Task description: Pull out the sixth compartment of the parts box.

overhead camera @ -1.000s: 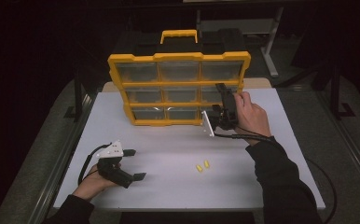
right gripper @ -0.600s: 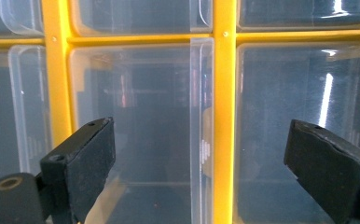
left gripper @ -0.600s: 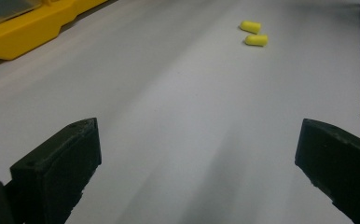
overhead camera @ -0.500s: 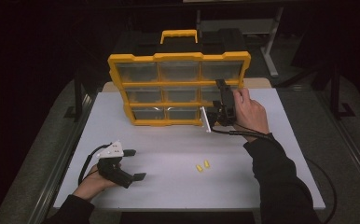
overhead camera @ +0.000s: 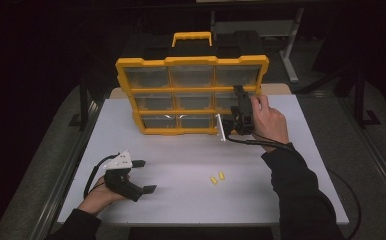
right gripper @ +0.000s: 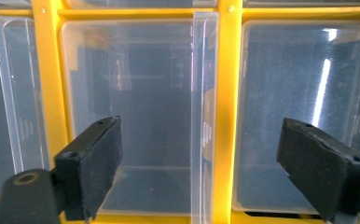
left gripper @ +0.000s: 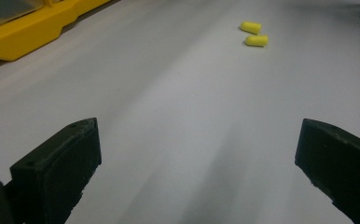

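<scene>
A yellow organizer case point(overhead camera: 191, 95) stands upright on the far half of the white table point(overhead camera: 181, 200), its black carry handle edged in yellow at the top, and its face is a grid of clear plastic drawers set in a yellow frame. Dark floor and metal frame rails surround the table. Two small yellow earplugs point(overhead camera: 217, 178) lie side by side on the bare tabletop, well apart from the case and between your two hands; in the left gripper view they sit far ahead point(left gripper: 254, 34), rounded, soft-looking cylinders almost touching each other.

Your right hand point(overhead camera: 268, 120) is raised at the case's lower right corner, with the right gripper point(overhead camera: 238, 107) pointing into the drawer fronts. In the right gripper view its jaws stand wide apart with nothing between them, and a clear drawer point(right gripper: 131, 116) has been pulled partly out, its glossy transparent side wall point(right gripper: 204, 116) standing edge-on beside a yellow divider. In the high view that drawer's pale edge point(overhead camera: 221, 128) juts out just beside the gripper.

Your left hand point(overhead camera: 101, 192) rests low on the near left of the table, holding the left gripper point(overhead camera: 143, 176) aimed to the right across the surface. Its matte black, blocky jaws are spread wide and hold nothing.
</scene>
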{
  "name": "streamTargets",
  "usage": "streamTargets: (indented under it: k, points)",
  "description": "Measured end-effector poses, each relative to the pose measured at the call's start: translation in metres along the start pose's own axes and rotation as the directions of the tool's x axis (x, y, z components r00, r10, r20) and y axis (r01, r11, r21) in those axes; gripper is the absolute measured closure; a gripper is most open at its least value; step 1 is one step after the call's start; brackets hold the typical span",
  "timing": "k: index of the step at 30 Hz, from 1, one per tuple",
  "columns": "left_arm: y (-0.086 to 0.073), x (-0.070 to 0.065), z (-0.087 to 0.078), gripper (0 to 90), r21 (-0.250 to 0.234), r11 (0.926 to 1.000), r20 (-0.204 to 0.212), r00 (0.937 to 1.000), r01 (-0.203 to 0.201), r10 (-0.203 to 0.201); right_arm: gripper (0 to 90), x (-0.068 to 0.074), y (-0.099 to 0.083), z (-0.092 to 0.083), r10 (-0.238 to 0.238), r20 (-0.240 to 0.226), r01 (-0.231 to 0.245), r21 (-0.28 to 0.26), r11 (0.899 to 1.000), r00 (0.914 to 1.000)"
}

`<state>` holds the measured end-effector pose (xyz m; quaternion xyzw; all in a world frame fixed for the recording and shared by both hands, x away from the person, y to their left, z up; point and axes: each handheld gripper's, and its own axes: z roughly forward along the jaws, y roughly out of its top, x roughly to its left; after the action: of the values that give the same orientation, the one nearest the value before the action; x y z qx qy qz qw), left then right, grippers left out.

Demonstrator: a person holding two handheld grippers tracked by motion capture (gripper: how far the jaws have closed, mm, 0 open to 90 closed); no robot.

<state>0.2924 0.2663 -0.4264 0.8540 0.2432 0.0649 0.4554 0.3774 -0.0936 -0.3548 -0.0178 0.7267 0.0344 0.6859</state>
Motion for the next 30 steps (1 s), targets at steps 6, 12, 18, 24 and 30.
streamTargets:
  k: [6, 12, 18, 24, 30]
  points:
    - [0.0000, 0.0000, -0.0003, 0.0, -0.001, 1.0000, -0.002, 1.0000, -0.001, 0.001, 21.3, 0.0011, 0.0003, 0.0005, -0.002, -0.005, 0.002, 0.009, 1.000, 1.0000]
    - [0.0000, 0.0000, -0.0005, 0.0, -0.001, 1.0000, -0.003, 1.0000, -0.002, 0.002, 30.2, 0.0013, 0.0007, 0.0007, -0.004, -0.006, 0.004, 0.018, 1.000, 1.0000]
    - [0.0000, 0.0000, -0.0008, 0.0, -0.001, 1.0000, -0.004, 1.0000, -0.001, 0.001, 36.6, 0.0020, 0.0010, 0.0008, -0.005, -0.012, 0.005, 0.027, 1.000, 0.9999]
    - [0.0000, 0.0000, -0.0011, 0.0, -0.002, 1.0000, -0.006, 1.0000, -0.001, 0.001, 44.1, 0.0012, 0.0010, 0.0004, 0.006, -0.013, -0.006, 0.029, 1.000, 0.9999]
    - [0.0000, -0.0001, -0.0010, 0.0, -0.002, 1.0000, -0.006, 1.0000, -0.001, 0.001, 51.6, 0.0009, 0.0017, -0.0002, 0.013, -0.007, -0.013, 0.032, 0.999, 0.9999]
